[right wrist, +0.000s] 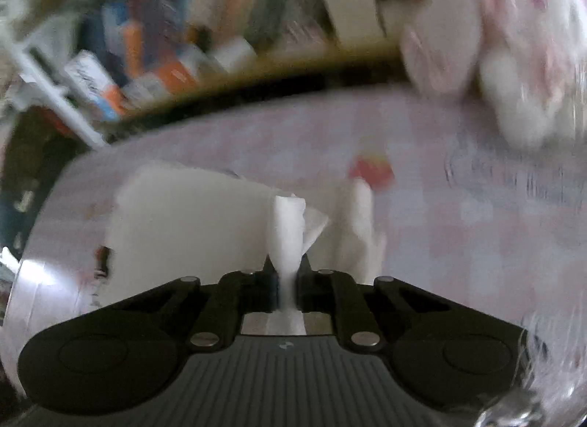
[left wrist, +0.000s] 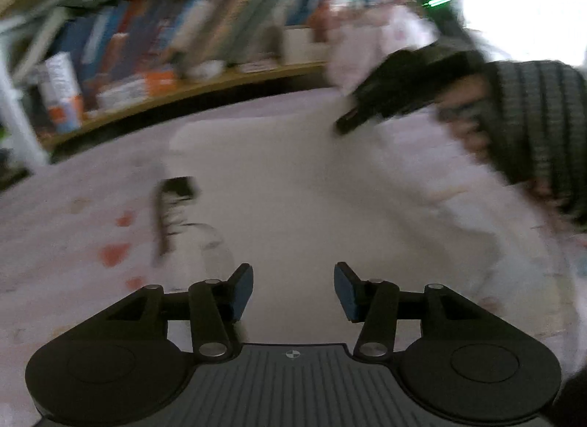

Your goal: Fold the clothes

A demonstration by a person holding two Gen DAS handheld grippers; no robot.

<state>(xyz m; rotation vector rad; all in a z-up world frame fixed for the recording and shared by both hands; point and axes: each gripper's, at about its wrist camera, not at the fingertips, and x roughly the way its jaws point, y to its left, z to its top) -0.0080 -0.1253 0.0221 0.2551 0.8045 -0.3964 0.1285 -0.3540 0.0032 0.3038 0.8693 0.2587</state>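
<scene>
A white garment point(left wrist: 293, 177) lies spread on a pale pink patterned sheet point(left wrist: 73, 243), with a dark print point(left wrist: 168, 214) at its left edge. My left gripper point(left wrist: 293, 274) hovers over the near part of the cloth, open, with nothing between its blue pads. Top right in the left wrist view, my right gripper point(left wrist: 346, 124) is held by a hand in a striped sleeve point(left wrist: 532, 115). In the right wrist view, my right gripper point(right wrist: 287, 272) is shut on a pinched fold of the white garment point(right wrist: 190, 214), which stands up between the jaws. Both views are blurred.
A wooden shelf of books and boxes point(left wrist: 165, 45) runs along the far edge of the sheet. A pink-and-white soft bundle point(right wrist: 495, 41) sits at the back right. The patterned sheet point(right wrist: 458, 228) extends to the right of the garment.
</scene>
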